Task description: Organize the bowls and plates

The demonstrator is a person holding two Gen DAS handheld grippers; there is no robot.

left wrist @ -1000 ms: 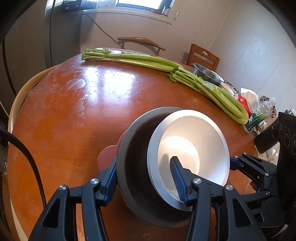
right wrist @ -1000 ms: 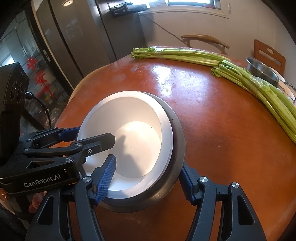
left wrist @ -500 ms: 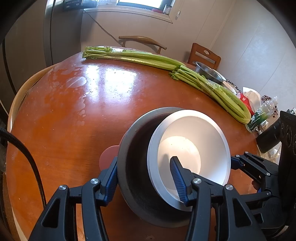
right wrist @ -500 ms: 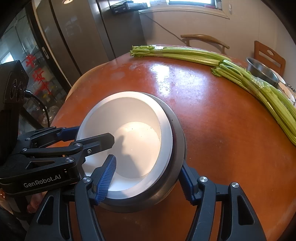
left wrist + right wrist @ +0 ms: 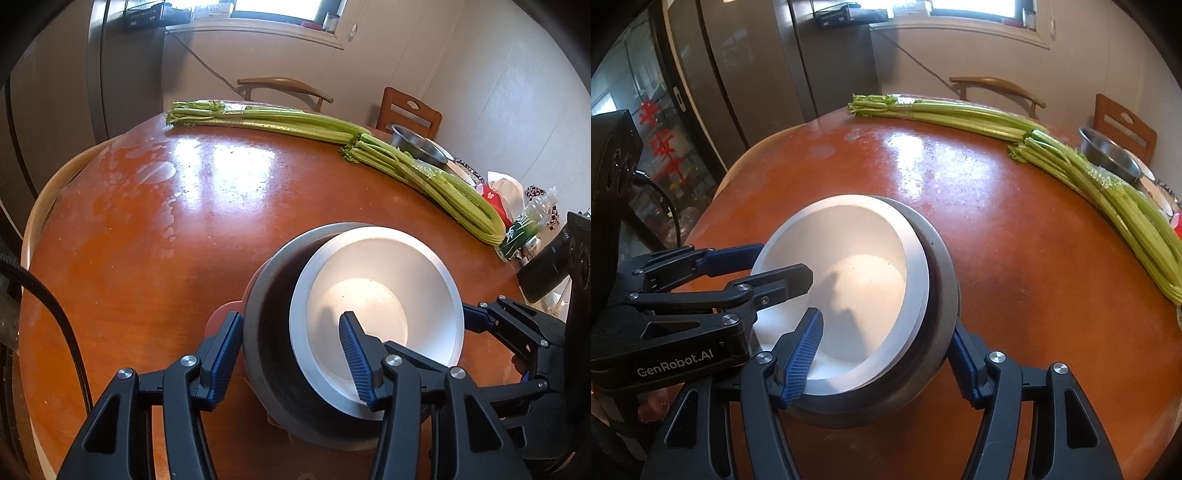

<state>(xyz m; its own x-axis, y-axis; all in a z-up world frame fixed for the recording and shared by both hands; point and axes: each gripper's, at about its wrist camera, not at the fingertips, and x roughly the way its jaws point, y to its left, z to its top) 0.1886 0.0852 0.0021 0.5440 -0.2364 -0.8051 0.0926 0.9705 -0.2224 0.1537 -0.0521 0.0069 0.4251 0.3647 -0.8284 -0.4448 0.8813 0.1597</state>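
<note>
Glossy round table [image 5: 207,206]: white bowl [image 5: 373,302] tilted inside grey bowl [image 5: 266,332].

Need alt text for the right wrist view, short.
Right hand-held gripper straddles the near rim of a white bowl tilted inside a grey metal bowl on a round wooden table. The left hand-held gripper straddles the left rim; celery lies behind.
</note>
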